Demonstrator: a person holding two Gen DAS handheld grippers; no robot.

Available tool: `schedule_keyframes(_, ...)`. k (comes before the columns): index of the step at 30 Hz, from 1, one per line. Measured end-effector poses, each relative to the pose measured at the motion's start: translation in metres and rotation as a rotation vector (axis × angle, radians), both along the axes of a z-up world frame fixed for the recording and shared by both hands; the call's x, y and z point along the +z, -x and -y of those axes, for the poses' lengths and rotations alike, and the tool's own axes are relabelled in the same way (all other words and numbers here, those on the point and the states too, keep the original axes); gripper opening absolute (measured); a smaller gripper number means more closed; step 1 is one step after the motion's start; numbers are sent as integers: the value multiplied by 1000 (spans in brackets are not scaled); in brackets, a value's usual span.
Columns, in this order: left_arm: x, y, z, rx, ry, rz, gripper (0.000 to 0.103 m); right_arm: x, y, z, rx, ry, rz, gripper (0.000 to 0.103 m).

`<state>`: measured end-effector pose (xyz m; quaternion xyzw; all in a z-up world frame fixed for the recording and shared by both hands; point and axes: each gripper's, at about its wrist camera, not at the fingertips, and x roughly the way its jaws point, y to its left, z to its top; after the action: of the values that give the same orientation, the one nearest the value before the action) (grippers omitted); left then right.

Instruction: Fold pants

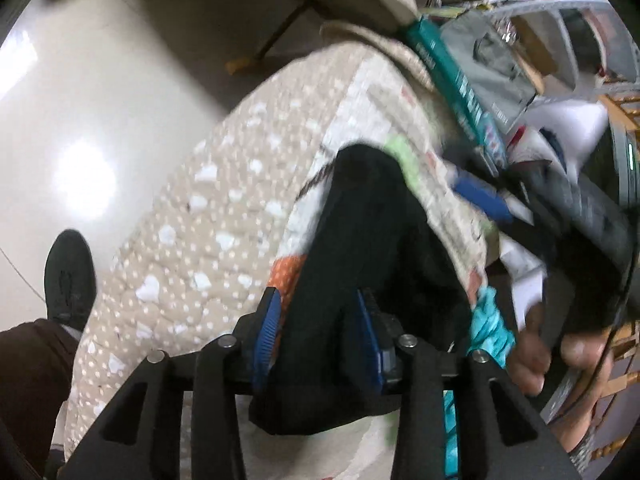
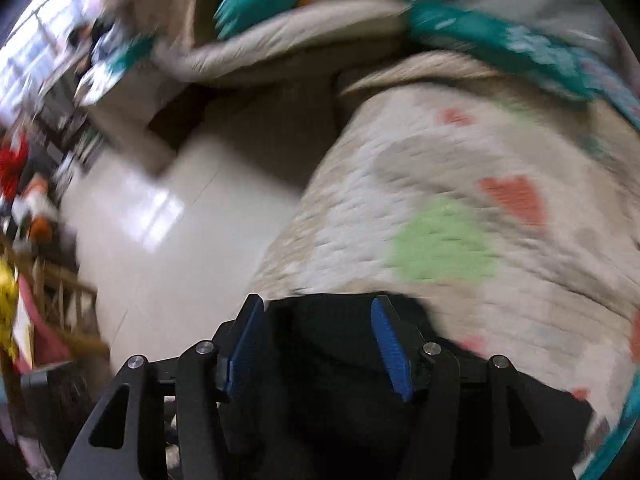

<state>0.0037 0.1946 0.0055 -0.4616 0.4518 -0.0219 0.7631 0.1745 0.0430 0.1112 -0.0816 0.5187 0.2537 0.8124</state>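
Note:
The black pants [image 1: 372,248] lie on a beige quilted bedcover [image 1: 224,208] with white hearts and coloured patches. In the left wrist view the cloth runs from between the blue-padded fingers up across the bed. My left gripper [image 1: 320,308] has its jaws wide apart with the black cloth bunched between them; the pads do not press it. In the right wrist view the pants [image 2: 320,344] fill the gap of my right gripper [image 2: 318,312], whose jaws also stand wide apart. The other gripper, held in a hand [image 1: 560,356], shows at the lower right of the left wrist view.
The bed edge drops to a glossy cream tiled floor [image 1: 80,120]. A person's dark shoe [image 1: 70,276] stands on the floor at the left. Teal bedding [image 2: 500,44] and cluttered shelves [image 1: 540,60] lie beyond the bed. A cardboard box [image 2: 160,92] stands on the floor.

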Motion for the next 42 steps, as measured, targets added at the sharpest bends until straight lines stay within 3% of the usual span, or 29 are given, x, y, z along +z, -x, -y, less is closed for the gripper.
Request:
schedule_keyframes(7,4,-6,-12,16,-49,54,44,13,59,75,-51,51,71,61)
schedule_keyframes(10,10,-17,-6,-21,-85,85,48,11,83,128,-176,31,102,61)
schedule_keyframes(14,22,-29,8,-79,-110,123,52,5,109,216,-458,-156,93,63)
schedule_keyframes(17,32,-33,25,-146,-161,157,53,-20,126,267,-646,-315,28,64)
schedule_keyframes(20,47,-46,42,-212,-181,149,53,-41,127,279,-686,-353,-36,64)
schedule_keyframes(24,74,-73,78,-307,-213,184,60,-60,123,283,-728,-345,-45,64)
schedule_keyframes(28,100,-120,149,-501,-303,210,60,-84,119,291,-775,-439,-121,64)
schedule_keyframes(31,112,-151,213,-636,-361,238,61,-91,115,292,-788,-480,-112,64)
schedule_keyframes(34,104,-182,275,-779,-407,216,62,-96,110,294,-793,-536,-95,65)
schedule_keyframes(36,82,-204,319,-885,-449,160,62,-98,107,294,-795,-568,-94,65)
schedule_keyframes(40,28,-226,366,-1020,-523,19,61,-100,103,296,-770,-595,-95,65)
schedule_keyframes(42,14,-226,380,-1069,-597,14,61,-100,101,295,-760,-594,-99,62)
